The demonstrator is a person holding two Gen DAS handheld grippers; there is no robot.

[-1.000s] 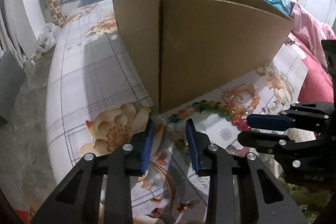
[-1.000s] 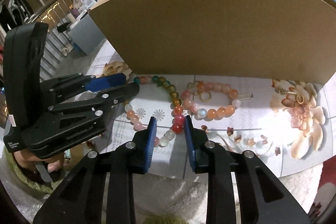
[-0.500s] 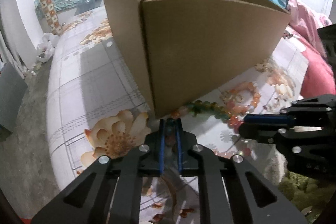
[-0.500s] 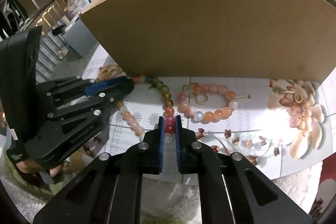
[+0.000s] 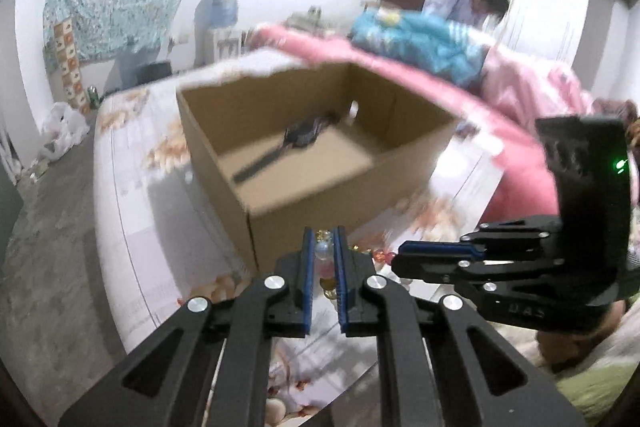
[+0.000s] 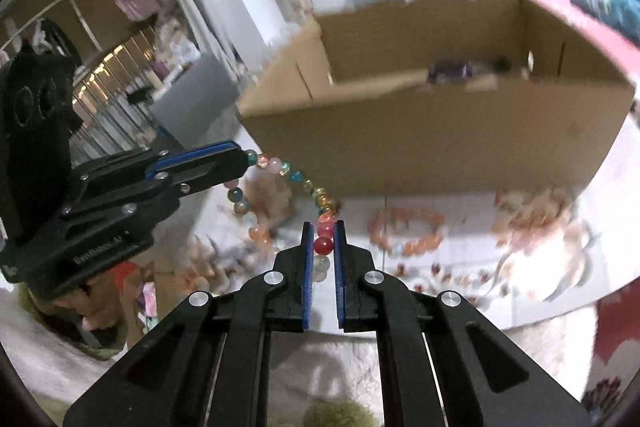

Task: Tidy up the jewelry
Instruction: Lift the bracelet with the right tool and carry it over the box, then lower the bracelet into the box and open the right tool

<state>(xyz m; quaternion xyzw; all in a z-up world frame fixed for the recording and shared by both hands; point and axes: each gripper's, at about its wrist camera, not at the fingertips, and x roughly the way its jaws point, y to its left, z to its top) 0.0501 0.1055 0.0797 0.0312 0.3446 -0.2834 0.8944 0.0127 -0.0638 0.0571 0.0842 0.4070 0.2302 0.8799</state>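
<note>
Little lettering can be read. The right tool (image 5: 396, 259), seen from the left wrist camera, carries raised letters on its black body that look like "DAS". The print on the left tool (image 6: 244, 163) is too blurred to read.

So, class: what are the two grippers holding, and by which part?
Both hold one multicoloured bead necklace: the left gripper pinches pale beads at one end, the right gripper a red bead at the other.
</note>
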